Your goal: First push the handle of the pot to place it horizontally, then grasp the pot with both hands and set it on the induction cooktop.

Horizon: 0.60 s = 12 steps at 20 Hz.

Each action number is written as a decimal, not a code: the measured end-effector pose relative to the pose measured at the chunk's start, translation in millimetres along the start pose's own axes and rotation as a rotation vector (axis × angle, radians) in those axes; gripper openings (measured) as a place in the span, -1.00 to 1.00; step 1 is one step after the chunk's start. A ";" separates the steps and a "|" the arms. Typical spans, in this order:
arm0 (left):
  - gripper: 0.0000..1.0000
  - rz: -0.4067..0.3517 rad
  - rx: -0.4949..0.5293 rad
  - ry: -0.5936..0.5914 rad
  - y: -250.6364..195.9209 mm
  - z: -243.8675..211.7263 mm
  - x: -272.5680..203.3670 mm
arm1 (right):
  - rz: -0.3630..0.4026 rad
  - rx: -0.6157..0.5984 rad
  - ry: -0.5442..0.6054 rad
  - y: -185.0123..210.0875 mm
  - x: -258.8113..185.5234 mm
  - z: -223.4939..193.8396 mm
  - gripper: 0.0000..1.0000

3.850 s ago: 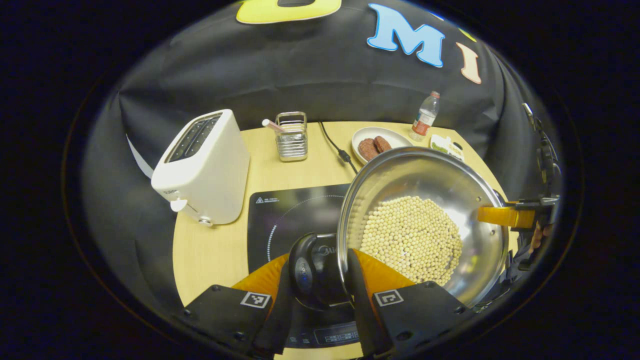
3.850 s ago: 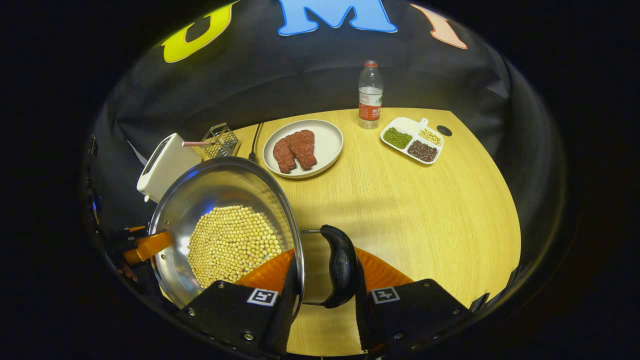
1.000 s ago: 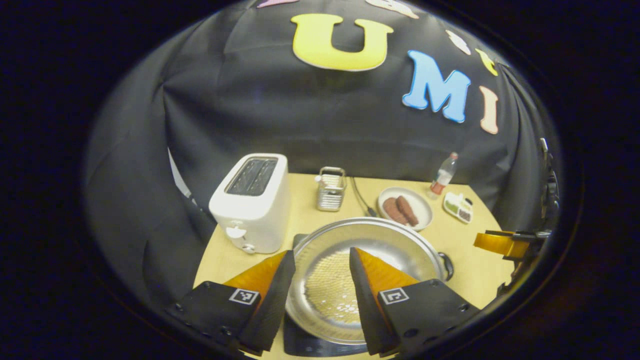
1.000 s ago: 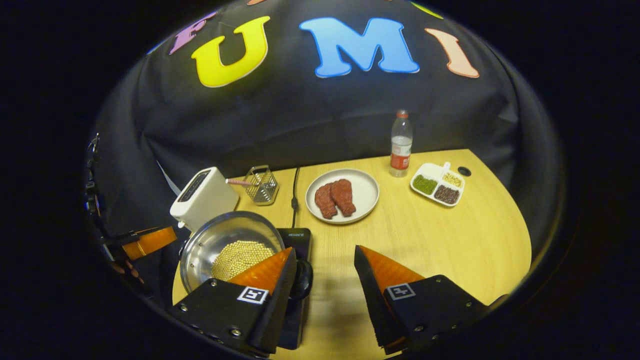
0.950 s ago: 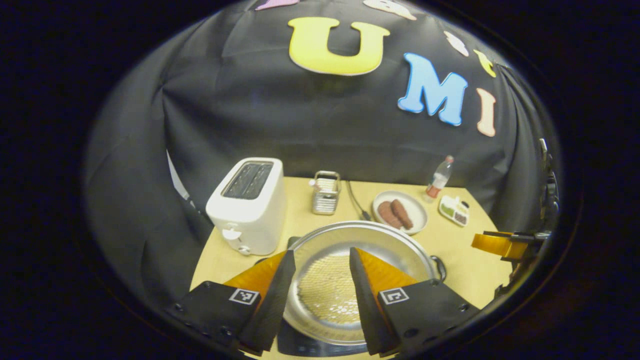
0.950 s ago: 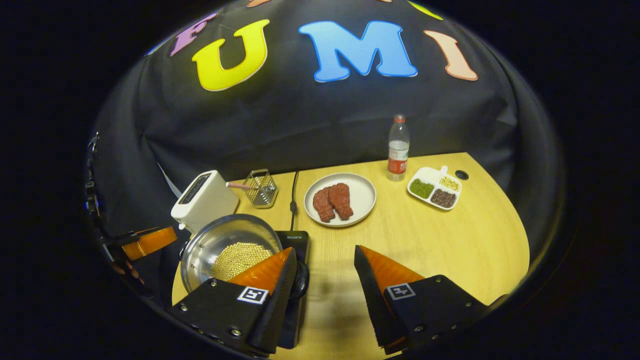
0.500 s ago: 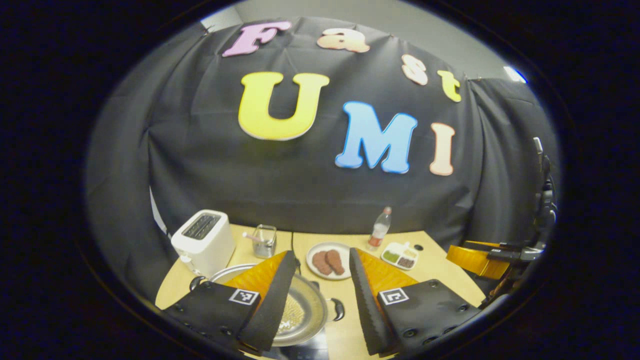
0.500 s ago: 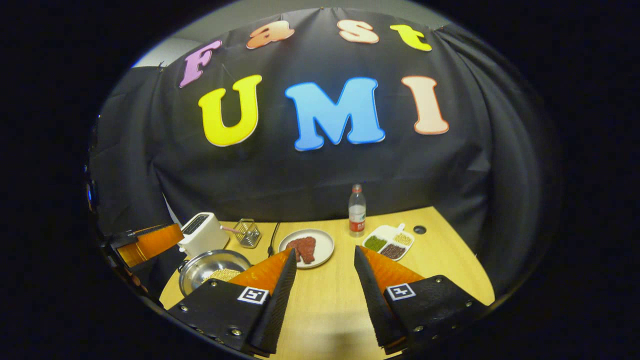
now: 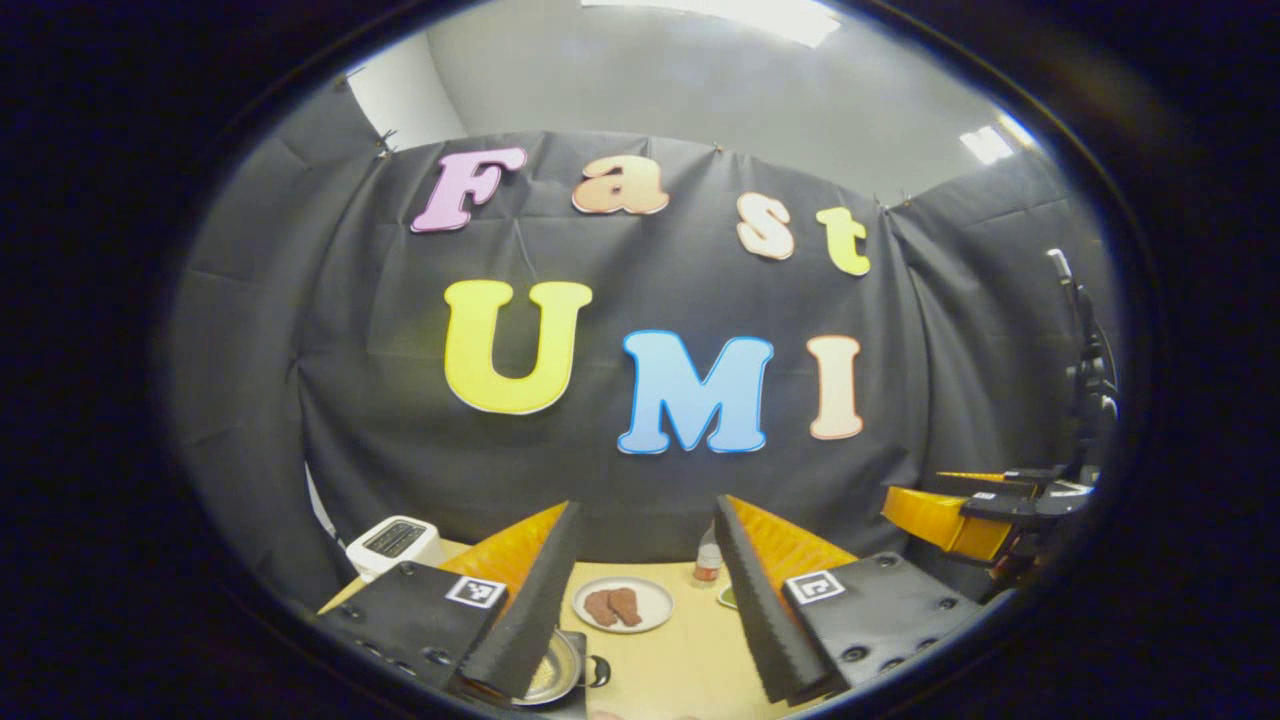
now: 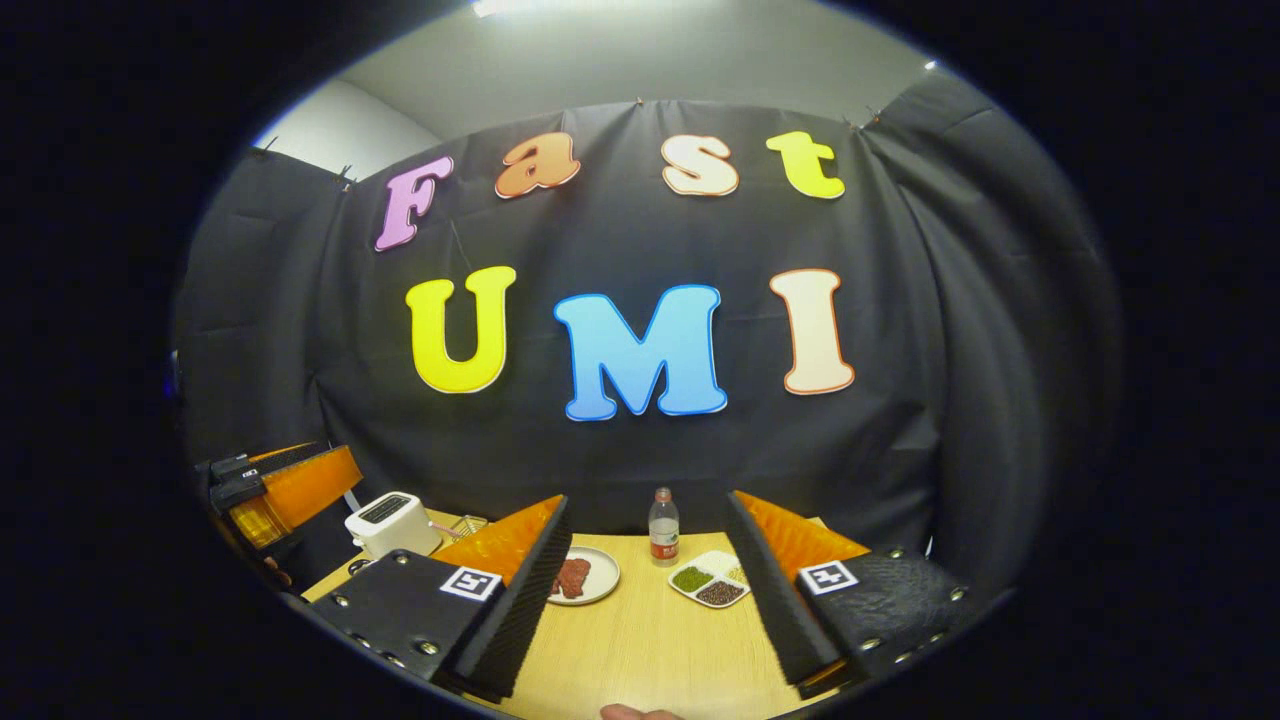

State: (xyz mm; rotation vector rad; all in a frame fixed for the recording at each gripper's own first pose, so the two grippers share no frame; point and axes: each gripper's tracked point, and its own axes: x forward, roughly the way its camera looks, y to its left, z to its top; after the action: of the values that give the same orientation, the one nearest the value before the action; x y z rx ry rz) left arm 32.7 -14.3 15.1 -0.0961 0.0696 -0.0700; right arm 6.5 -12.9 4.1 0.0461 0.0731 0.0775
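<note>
The steel pot with pale beans inside sits low in the left gripper view, half hidden behind one finger; its dark side handle sticks out to the right. What lies under the pot is mostly hidden. My left gripper hangs open high above the table, holding nothing. My right gripper is also open, empty and well above the table. Each gripper shows at the edge of the other's view: the right gripper and the left gripper.
On the wooden table stand a white toaster, a wire basket, a plate of meat, a water bottle and a divided dish of beans. A fingertip shows at the bottom edge.
Both grippers, earlier shut on the pot's handles, have opened and let go. They have risen and drawn back from the table, and both views now tilt up toward the wall.
</note>
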 end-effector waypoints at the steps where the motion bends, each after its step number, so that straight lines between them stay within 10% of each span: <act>1: 0.96 0.019 0.001 -0.005 -0.3 -0.3 -2.5 | 0.005 0.001 -0.005 -3.2 -1.8 -0.6 0.92; 12: 1.00 0.098 0.008 -0.028 19.5 9.0 -52.6 | 0.032 0.040 -0.011 -2.1 -19.9 8.0 0.92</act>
State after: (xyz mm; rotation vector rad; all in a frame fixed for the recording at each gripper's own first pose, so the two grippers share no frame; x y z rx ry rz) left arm -17.6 9.7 25.6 -0.0854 0.0463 0.0286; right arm -12.5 -16.9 13.5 0.0880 0.0626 0.1082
